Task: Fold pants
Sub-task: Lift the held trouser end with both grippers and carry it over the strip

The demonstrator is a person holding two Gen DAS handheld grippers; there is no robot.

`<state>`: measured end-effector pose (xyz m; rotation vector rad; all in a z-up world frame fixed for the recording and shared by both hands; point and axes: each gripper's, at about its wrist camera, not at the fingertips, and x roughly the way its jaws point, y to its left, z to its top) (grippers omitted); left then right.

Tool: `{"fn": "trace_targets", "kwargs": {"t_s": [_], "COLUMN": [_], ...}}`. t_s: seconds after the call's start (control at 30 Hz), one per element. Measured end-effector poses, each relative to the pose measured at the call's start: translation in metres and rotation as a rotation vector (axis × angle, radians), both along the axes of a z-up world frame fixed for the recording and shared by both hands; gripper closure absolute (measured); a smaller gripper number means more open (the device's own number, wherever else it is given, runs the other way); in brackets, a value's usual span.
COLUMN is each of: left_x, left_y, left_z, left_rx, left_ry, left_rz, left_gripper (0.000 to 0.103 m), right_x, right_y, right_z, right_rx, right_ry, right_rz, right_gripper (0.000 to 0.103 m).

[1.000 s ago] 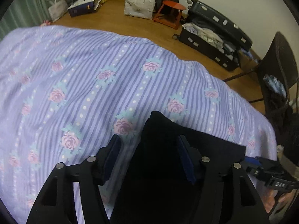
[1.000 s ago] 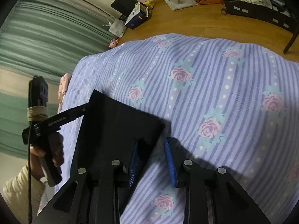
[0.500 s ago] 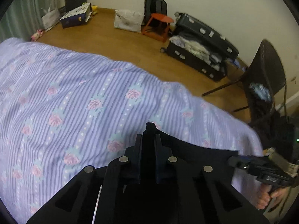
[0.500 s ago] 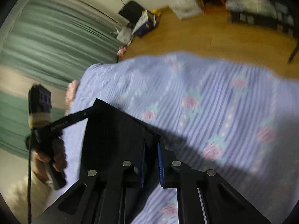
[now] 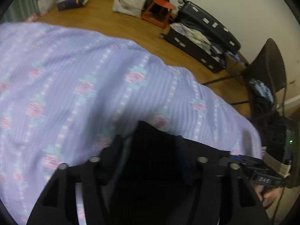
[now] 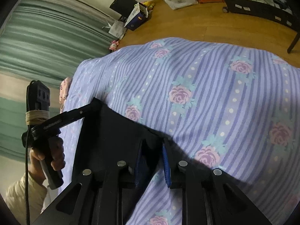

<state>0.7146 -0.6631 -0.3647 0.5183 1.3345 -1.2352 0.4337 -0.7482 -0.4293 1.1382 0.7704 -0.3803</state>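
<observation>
The black pants (image 5: 153, 150) lie folded on the purple flowered bedspread (image 5: 84, 78). In the left wrist view my left gripper (image 5: 150, 146) is open, its fingers spread on either side of the pants' far corner. In the right wrist view the pants (image 6: 112, 131) lie at lower left. My right gripper (image 6: 151, 148) is open over their right corner, with the blue pads (image 6: 166, 165) apart. The left gripper (image 6: 61, 120) shows at the pants' left corner, held by a hand.
An open suitcase (image 5: 202, 37), an orange stool (image 5: 159, 11), bags and boxes stand on the wooden floor (image 5: 120, 24) beyond the bed. A dark chair (image 5: 266, 78) stands at the right. Green curtains (image 6: 46, 33) hang at the left.
Both grippers were shut on the pants' corners half a second ago and have now opened, letting the cloth go. The left view is blurred by motion.
</observation>
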Motion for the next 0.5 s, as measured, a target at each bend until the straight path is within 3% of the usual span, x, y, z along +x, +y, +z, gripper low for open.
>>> {"fn": "trace_targets", "kwargs": {"t_s": [0.03, 0.1, 0.17, 0.37, 0.5], "left_x": [-0.002, -0.002, 0.003, -0.006, -0.017], "left_y": [-0.002, -0.004, -0.002, 0.011, 0.033], "left_z": [-0.001, 0.001, 0.005, 0.055, 0.107], "left_rx": [0.004, -0.019, -0.028, -0.118, -0.208], "left_ry": [-0.015, -0.012, 0.025, -0.034, -0.079], "left_rz": [0.002, 0.017, 0.045, 0.014, 0.036], "left_gripper": [0.046, 0.070, 0.076, 0.084, 0.084], "right_x": [0.000, -0.004, -0.007, -0.006, -0.011], "right_y": [0.002, 0.003, 0.004, 0.015, 0.038], "right_z": [-0.001, 0.000, 0.007, 0.062, 0.122], "right_rx": [-0.005, -0.013, -0.022, -0.158, -0.275], "right_ry": [-0.003, -0.007, 0.002, -0.024, -0.067], "right_rz": [0.004, 0.015, 0.021, 0.065, 0.108], "right_gripper": [0.082, 0.083, 0.086, 0.090, 0.090]}}
